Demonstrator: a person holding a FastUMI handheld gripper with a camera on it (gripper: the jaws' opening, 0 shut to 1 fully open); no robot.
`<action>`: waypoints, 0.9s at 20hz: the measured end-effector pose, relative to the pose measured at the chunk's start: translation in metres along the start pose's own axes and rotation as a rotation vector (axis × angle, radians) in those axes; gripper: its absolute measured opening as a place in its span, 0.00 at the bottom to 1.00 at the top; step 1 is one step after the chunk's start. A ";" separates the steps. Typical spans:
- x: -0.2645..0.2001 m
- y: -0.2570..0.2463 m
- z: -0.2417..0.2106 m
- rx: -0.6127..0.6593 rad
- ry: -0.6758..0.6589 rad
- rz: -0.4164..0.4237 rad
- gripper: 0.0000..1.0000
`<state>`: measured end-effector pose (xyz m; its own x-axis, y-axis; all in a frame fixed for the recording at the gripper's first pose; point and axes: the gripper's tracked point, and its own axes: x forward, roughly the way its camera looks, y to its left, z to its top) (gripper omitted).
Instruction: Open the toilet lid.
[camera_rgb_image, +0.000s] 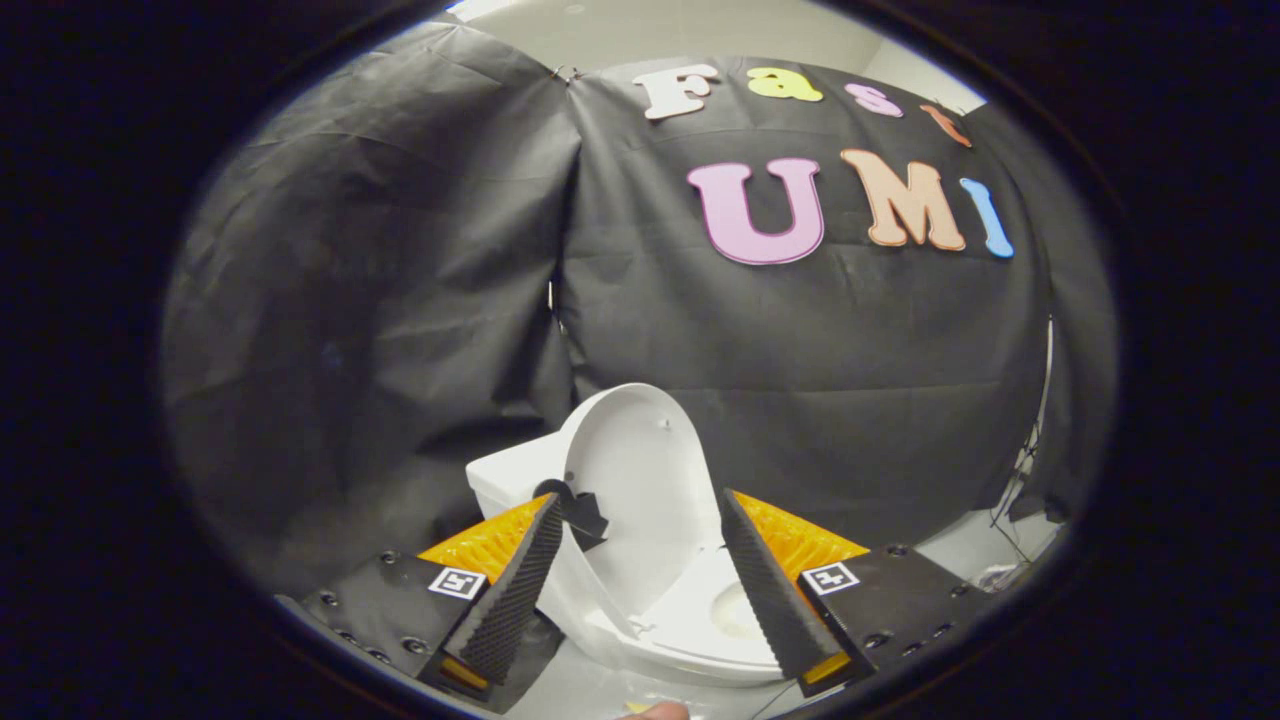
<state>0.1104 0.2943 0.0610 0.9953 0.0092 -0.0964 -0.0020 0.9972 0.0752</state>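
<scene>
The tool (645, 555) hangs released, gripping nothing, its fingers spread to either side of the toilet lid (640, 490), which stands raised, leaving the seat (700, 620) exposed.

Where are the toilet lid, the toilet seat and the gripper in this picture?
toilet lid (640, 480): gripper view, its raised inner face.
toilet seat (700, 610): gripper view, its rim.
gripper (640, 520): gripper view, open, between its fingertips.

Toilet (640, 600) front rim hidden behind jaws; small black piece (580, 512) on lid edge unidentifiable
</scene>
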 end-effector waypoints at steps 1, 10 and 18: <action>-0.004 0.001 0.000 -0.008 -0.012 0.025 0.99; -0.051 -0.083 -0.021 -0.051 0.034 -0.045 0.99; -0.092 -0.134 0.027 -0.119 -0.020 -0.066 0.99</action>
<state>0.0217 0.1582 0.0870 0.9954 -0.0567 -0.0778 0.0530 0.9974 -0.0493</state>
